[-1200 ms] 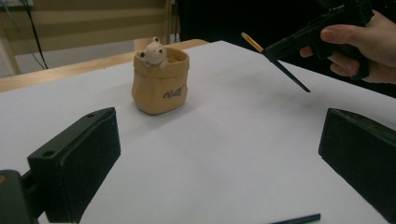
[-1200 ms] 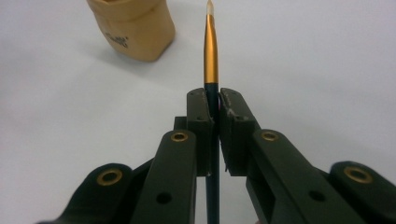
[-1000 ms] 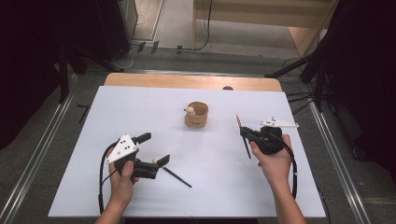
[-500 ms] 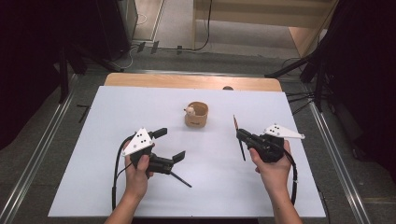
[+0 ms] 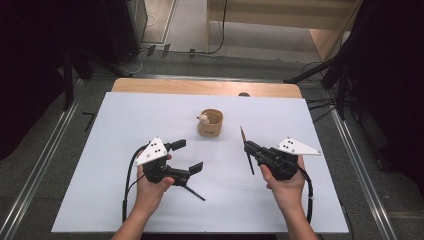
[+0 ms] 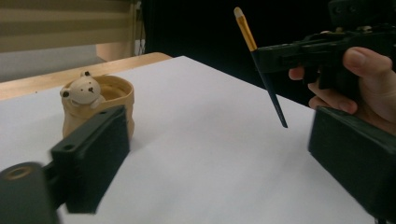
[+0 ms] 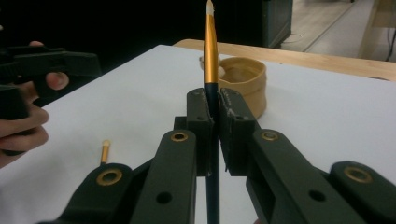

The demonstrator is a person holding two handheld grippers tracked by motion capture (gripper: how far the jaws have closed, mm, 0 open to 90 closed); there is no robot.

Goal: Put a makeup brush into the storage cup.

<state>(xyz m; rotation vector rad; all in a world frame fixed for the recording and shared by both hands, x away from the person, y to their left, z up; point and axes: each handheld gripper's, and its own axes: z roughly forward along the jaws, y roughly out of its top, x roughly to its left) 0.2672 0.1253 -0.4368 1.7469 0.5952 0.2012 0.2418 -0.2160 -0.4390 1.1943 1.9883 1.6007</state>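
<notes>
A tan cup [image 5: 210,124] with a small bear figure on its rim stands mid-table; it is also in the left gripper view [image 6: 98,105] and the right gripper view [image 7: 243,86]. My right gripper [image 5: 250,148] [image 7: 212,112] is shut on a dark-handled brush [image 5: 246,150] [image 7: 211,60] with a gold ferrule, its tip up. My left gripper [image 5: 186,156] [image 6: 219,163] is open with nothing between its jaws, which have just been closing a little. A second brush [image 5: 193,191] [image 7: 103,151] lies on the table just near of the left gripper.
The white table top [image 5: 125,115] has a wooden strip along its far edge [image 5: 200,87]. Dark floor and metal rails lie around it. Cables trail from both grippers toward the person's forearms.
My left hand has moved right, toward the table's middle. My right hand has drawn a little nearer and left, still with the brush in its jaws. The brush on the table has not moved.
</notes>
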